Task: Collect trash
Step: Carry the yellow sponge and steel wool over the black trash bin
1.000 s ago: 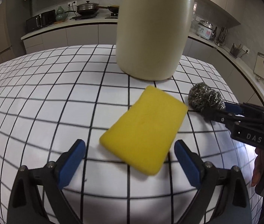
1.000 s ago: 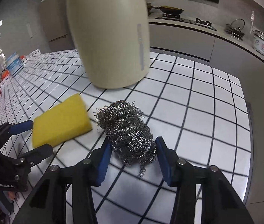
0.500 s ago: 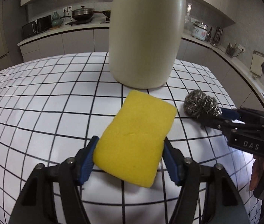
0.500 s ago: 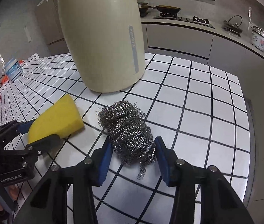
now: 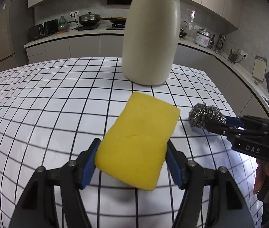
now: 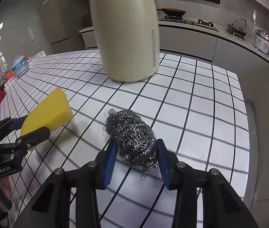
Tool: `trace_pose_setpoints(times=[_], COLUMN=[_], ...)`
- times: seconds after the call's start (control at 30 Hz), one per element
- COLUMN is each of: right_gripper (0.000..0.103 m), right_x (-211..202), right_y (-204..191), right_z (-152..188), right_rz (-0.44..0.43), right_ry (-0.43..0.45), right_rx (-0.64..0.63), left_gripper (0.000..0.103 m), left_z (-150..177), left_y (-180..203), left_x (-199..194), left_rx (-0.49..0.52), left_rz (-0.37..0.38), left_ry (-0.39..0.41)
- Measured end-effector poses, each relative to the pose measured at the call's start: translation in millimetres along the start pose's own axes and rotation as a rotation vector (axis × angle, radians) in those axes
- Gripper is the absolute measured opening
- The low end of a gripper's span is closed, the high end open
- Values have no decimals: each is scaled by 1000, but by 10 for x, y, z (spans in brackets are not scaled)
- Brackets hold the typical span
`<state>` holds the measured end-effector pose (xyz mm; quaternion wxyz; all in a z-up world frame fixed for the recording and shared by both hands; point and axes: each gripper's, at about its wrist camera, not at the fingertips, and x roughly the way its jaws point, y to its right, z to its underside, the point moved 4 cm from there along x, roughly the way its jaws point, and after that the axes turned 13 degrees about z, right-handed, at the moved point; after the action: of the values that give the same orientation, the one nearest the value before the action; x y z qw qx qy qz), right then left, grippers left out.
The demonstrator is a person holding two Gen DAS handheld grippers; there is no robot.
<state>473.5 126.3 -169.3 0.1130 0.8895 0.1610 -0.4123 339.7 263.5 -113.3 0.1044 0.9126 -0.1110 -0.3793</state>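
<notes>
Both grippers have risen since a second ago, each with its catch. Left gripper (image 5: pixel 131 162), wide open then, now pinches the yellow sponge (image 5: pixel 137 140) clear of the checked table (image 5: pixel 48 98). Right gripper (image 6: pixel 135 161) is closing on the steel-wool scrubber (image 6: pixel 132 137), lifted too. Beyond stands the cream bin (image 5: pixel 150 38).
</notes>
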Motion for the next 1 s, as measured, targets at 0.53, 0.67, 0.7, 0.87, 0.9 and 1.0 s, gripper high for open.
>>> trace_pose_setpoints(times=[0.53, 0.67, 0.7, 0.87, 0.9, 1.0], right_gripper=[37, 38, 38, 38, 38, 37], right_x=[-1053, -1378, -1453, -1770, -1816, -1962], right_y=[-115, -43, -19, 145, 182, 328], right_z=[615, 845, 904, 1195, 1242, 1392], right_rz=[42, 66, 73, 109, 116, 143], right_ry=[75, 94, 98, 102, 101, 103], right_rx=[31, 49, 54, 83, 88, 105], left_gripper=[67, 67, 67, 67, 67, 67], left_z=[389, 509, 535, 666, 684, 737], left_y=[402, 637, 688, 959, 1001, 1142], left_x=[-634, -699, -705, -730, -736, -763], left_rx=[44, 76, 81, 104, 108, 116], left_rz=[41, 66, 74, 112, 117, 136], left_ry=[47, 47, 46, 34, 32, 34])
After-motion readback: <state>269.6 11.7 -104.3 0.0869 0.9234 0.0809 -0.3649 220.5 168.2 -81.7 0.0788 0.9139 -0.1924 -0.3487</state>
